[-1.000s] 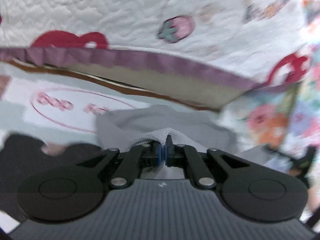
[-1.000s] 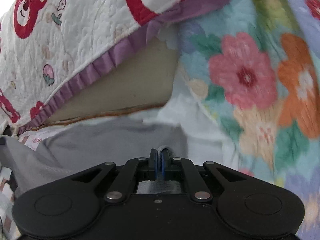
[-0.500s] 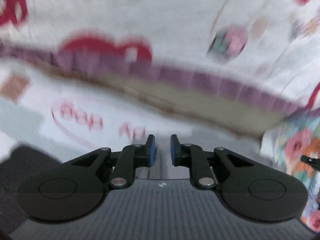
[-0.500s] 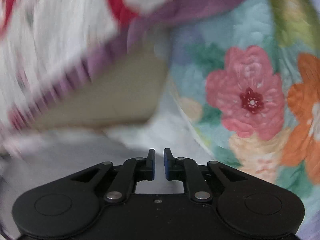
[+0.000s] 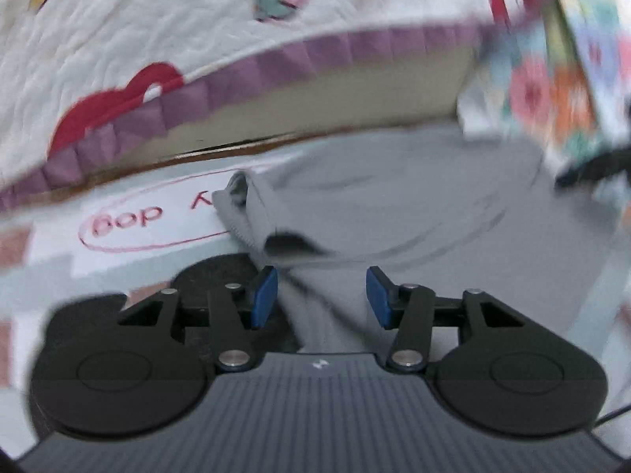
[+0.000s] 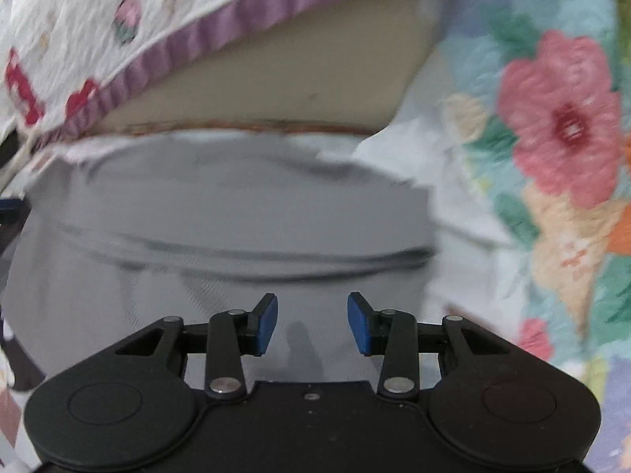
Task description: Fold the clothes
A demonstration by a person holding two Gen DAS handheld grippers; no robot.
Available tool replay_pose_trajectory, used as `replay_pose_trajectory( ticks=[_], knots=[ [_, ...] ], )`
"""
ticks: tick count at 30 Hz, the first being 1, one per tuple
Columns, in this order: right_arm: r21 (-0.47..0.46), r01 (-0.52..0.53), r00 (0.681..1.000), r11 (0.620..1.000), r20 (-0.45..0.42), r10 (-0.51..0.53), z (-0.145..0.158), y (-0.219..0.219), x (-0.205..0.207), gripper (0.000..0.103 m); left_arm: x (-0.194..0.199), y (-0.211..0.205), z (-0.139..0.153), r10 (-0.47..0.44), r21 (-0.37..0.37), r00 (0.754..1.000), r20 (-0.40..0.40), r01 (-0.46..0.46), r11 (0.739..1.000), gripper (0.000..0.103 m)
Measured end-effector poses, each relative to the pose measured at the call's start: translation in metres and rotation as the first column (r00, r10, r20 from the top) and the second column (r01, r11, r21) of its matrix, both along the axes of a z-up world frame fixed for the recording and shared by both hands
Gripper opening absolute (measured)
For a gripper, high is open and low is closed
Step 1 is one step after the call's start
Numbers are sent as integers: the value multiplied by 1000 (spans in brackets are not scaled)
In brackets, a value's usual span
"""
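Observation:
A grey garment lies flat on the bed sheet, with a folded edge and cuff at its left side. My left gripper hovers just over its near part, jaws opening, blue pads apart and pressing on nothing. In the right wrist view the same grey garment spreads wide below my right gripper, whose jaws are also opening with only flat cloth beneath the gap. The pictures are blurred by motion.
A white quilt with red bears, strawberries and a purple frill hangs over the beige mattress side behind. A floral quilt lies to the right. The sheet bears a pink oval print. Something black shows at the far right.
Both grippers were shut on the grey garment's edge a second ago; both have let go and opened. The garment now lies spread flat, and both hands have dropped lower and rolled.

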State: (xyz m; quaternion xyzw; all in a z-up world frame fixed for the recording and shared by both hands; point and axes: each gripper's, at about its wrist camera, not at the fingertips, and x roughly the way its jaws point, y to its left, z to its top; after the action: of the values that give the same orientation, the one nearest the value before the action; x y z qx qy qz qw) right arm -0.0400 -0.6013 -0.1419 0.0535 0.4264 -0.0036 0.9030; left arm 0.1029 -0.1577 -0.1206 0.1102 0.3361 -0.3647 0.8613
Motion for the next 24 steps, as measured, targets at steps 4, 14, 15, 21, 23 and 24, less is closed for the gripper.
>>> replay_pose_trajectory(
  ticks=[4, 14, 15, 21, 23, 24],
  knots=[
    [-63, -36, 999, 997, -20, 35, -16, 22, 7, 47, -2, -18, -4, -40, 98, 995, 93, 31, 995, 60],
    [-104, 102, 991, 989, 99, -92, -28, 16, 41, 66, 15, -43, -7, -208, 293, 912, 354, 103, 951, 71],
    [-129, 116, 989, 985, 107, -102, -27, 16, 45, 66, 15, -45, -9, -241, 296, 900, 364, 134, 946, 71],
    [-275, 34, 992, 961, 129, 2, -25, 23, 69, 67, 35, -61, -13, -325, 325, 881, 344, 213, 921, 9],
    [-253, 50, 989, 966, 151, -12, -21, 14, 80, 67, 44, -68, -9, -313, 331, 883, 349, 197, 923, 9],
    [-233, 67, 987, 970, 159, -30, -18, 8, 88, 66, 54, -70, -5, -268, 303, 903, 337, 165, 939, 9]
  ],
)
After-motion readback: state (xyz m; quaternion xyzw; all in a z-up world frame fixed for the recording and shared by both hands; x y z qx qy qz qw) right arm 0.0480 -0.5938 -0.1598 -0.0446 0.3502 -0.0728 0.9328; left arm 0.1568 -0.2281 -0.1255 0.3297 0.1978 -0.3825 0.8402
